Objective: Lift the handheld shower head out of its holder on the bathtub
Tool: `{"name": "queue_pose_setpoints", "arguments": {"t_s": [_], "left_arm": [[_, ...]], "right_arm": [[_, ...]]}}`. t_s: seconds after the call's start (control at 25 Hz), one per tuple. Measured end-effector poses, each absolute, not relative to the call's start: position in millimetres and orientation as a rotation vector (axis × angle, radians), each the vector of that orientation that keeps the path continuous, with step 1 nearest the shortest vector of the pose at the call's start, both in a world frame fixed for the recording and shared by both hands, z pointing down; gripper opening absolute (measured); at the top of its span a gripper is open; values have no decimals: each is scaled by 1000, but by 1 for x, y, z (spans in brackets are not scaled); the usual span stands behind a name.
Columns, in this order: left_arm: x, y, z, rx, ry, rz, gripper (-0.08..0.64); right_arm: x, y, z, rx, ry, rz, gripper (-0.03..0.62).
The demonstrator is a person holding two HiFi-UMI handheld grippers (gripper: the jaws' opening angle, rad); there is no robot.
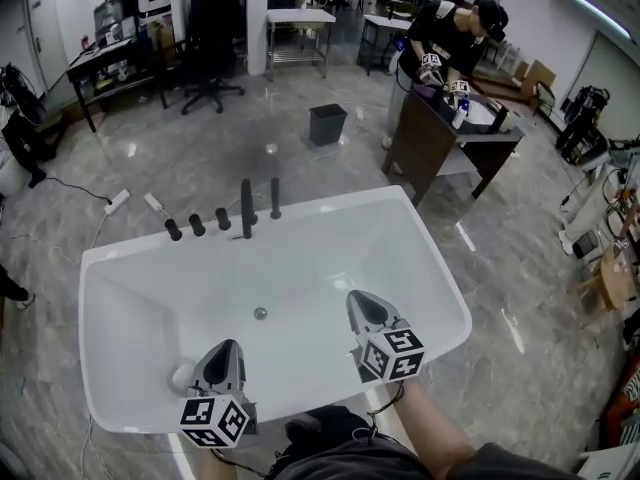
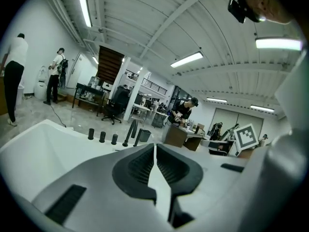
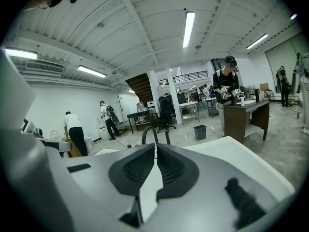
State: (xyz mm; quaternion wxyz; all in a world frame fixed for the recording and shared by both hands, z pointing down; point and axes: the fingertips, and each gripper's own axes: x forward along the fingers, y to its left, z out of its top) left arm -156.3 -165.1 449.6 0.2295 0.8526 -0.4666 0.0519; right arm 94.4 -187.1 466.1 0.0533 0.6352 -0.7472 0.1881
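Both tools hover clenched and empty over the near end of a white, round-cornered bathtub (image 1: 441, 270), the left tool (image 1: 224, 348) by the front rim and the right tool (image 1: 360, 300) further in. Across the basin and its round metal drain (image 1: 260, 313), the slim black handheld shower head (image 1: 275, 197) stands upright in its holder on the far rim, beside a taller black spout (image 1: 246, 208) and three black knobs (image 1: 197, 225). Beyond, a black waste bin (image 1: 327, 124) stands on the grey floor, and a person (image 1: 450, 33) bends over a dark wooden worktop (image 1: 430, 133).
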Motion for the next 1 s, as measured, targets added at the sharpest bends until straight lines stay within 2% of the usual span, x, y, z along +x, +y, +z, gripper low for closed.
{"name": "queue_pose_setpoints", "arguments": {"t_s": [0.44, 1.0], "left_arm": [[-145, -228, 462, 2314, -1414, 209, 26], [-102, -362, 489, 2305, -1497, 243, 26]], "right_arm": [[100, -263, 493, 1820, -2309, 565, 28], [122, -425, 542, 1752, -2330, 533, 29]]}}
